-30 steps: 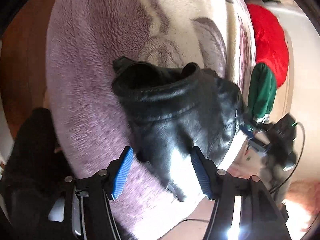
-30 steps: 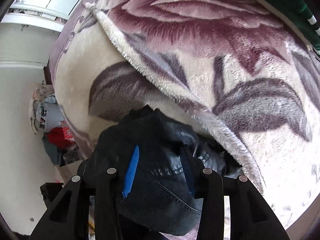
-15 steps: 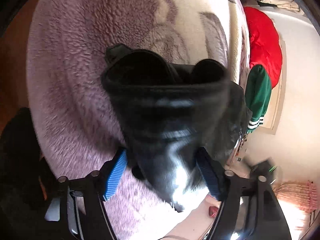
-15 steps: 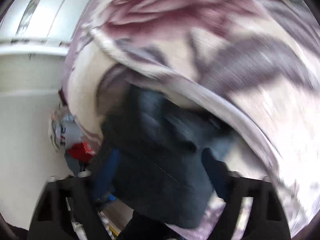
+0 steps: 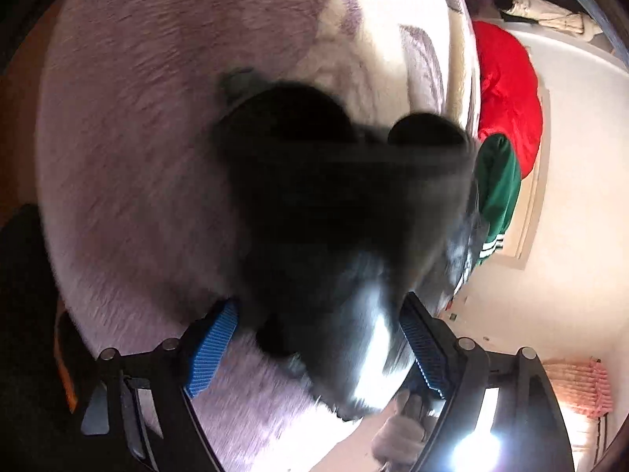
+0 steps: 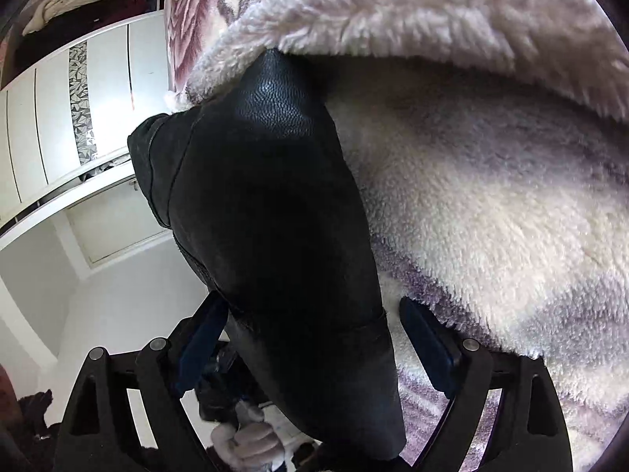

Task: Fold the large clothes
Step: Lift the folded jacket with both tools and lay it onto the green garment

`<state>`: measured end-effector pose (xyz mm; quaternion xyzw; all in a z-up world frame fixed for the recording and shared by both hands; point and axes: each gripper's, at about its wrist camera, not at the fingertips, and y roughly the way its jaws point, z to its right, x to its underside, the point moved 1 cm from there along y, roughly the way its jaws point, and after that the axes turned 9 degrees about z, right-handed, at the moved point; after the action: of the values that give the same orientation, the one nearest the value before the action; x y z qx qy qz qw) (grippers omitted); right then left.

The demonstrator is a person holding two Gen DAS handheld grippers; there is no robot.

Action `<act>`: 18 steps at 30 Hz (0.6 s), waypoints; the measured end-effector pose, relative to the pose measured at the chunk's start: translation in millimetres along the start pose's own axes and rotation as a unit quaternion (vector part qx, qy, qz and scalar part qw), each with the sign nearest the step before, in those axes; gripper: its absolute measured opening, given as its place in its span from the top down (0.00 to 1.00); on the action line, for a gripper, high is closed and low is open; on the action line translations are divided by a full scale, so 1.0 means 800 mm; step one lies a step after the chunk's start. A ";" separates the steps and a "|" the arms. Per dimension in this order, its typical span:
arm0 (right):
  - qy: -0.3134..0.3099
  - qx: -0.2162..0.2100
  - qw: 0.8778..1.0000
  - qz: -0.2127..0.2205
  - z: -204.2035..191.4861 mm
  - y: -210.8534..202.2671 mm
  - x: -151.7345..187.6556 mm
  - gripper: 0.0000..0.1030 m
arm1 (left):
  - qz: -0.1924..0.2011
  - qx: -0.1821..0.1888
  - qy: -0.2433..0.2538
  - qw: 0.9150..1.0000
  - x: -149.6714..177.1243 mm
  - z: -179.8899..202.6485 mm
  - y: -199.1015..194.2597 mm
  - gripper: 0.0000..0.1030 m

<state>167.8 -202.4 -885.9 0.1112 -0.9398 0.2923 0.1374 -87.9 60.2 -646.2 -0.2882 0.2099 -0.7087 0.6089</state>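
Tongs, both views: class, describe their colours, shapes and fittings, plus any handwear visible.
Left tongs: black struts with round silver bolts, ribbed bright-blue pads. Right tongs: same black frame, darker blue pads. A white glove shows below.

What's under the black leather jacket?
The black leather jacket lies on the fleece blanket, whose folded edge overlaps its far end. Whatever lies beneath the jacket itself is covered.

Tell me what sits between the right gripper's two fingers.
In the right wrist view, the black leather jacket runs between the right gripper's open blue pads, lying on the fluffy blanket; neither pad visibly presses it.
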 end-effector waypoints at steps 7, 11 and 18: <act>-0.017 -0.042 0.999 -0.029 -0.022 0.043 -0.017 0.11 | 0.067 -0.011 0.038 0.997 -0.015 0.028 0.019 0.24; -0.023 -0.049 0.999 0.000 -0.031 0.050 -0.011 0.31 | 0.102 -0.008 0.101 0.990 -0.027 0.061 0.006 0.64; -0.027 -0.072 0.995 0.070 -0.087 0.034 0.015 0.59 | 0.111 0.007 0.142 0.984 -0.050 0.134 -0.020 0.73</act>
<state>162.1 -141.5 -841.0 0.0433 -0.9672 0.2299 0.0987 -24.8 108.3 -562.0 -0.1549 0.3198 -0.6717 0.6501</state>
